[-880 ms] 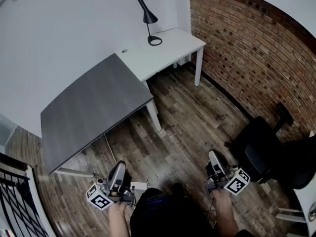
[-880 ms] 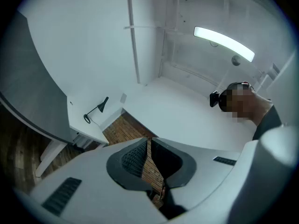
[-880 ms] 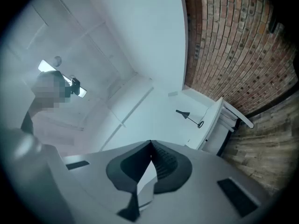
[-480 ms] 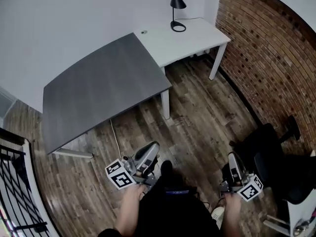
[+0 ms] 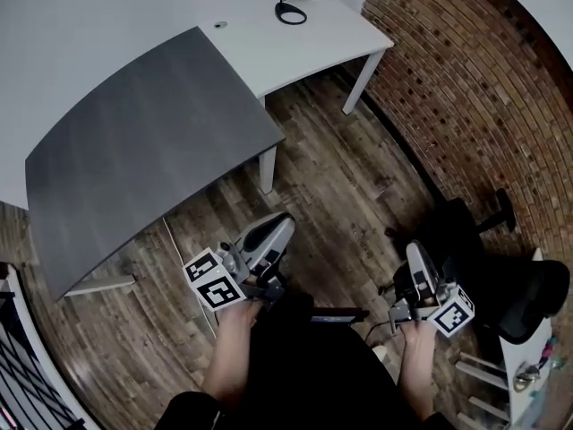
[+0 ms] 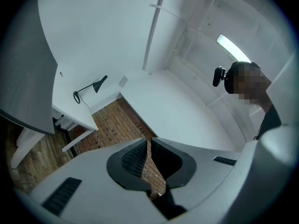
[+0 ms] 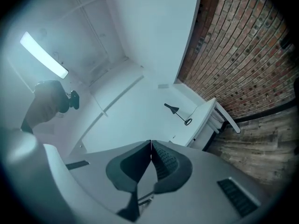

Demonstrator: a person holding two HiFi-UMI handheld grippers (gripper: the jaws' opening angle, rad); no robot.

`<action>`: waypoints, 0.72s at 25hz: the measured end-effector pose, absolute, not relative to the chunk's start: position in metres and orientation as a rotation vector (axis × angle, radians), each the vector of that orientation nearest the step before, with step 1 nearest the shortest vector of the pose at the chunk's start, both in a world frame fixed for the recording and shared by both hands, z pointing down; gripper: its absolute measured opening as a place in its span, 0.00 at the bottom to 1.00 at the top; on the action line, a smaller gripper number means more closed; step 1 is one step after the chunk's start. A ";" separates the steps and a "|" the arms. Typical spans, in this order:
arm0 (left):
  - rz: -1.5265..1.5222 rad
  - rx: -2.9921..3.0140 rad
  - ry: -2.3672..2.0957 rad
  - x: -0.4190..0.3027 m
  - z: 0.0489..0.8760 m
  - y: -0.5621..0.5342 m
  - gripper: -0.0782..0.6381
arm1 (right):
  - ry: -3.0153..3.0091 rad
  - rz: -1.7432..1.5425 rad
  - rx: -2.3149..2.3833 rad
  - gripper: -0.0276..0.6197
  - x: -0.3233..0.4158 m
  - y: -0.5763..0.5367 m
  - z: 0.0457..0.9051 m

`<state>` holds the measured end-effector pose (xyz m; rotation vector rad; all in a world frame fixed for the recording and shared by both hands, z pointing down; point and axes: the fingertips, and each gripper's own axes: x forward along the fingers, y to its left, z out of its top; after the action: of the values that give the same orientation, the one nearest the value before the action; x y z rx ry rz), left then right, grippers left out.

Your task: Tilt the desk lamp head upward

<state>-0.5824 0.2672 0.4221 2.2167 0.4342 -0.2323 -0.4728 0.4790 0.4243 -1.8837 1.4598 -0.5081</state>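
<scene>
Distance explains the pose: the desk lamp [image 6: 99, 84] stands at the far end of the white counter [image 5: 313, 47], close to the brick wall [image 5: 466, 88], well apart from both tools. The left gripper [image 5: 283, 221] and right gripper [image 5: 415, 254] are carried low in front of the person, above the wooden floor [image 5: 340, 177]. Each is clenched on nothing, its jaws meeting with only the room showing beyond them. That suits an approach, I judge, since nothing needs grasping until the lamp is within reach. The grey counter [image 5: 152, 141] lies between person and lamp, so the head looks untouched and the tilt not yet begun.
</scene>
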 end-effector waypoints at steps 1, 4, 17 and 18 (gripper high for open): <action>-0.240 2.211 0.440 -0.577 0.422 0.261 0.13 | 1.450 -0.526 -1.894 0.06 -0.470 0.474 0.426; -0.248 2.179 0.451 -0.561 0.421 0.249 0.13 | 1.405 -0.570 -1.923 0.06 -0.460 0.469 0.428; -0.105 2.294 0.455 -0.433 0.427 0.257 0.13 | 1.324 -0.547 -1.800 0.07 -0.327 0.464 0.463; -0.088 2.312 0.446 -0.417 0.429 0.257 0.13 | 1.329 -0.555 -1.779 0.07 -0.312 0.460 0.469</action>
<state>-0.4173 0.2571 0.4286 2.3122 0.4465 -0.0876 -0.3117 0.4603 0.4693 -1.7791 1.3285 -0.5550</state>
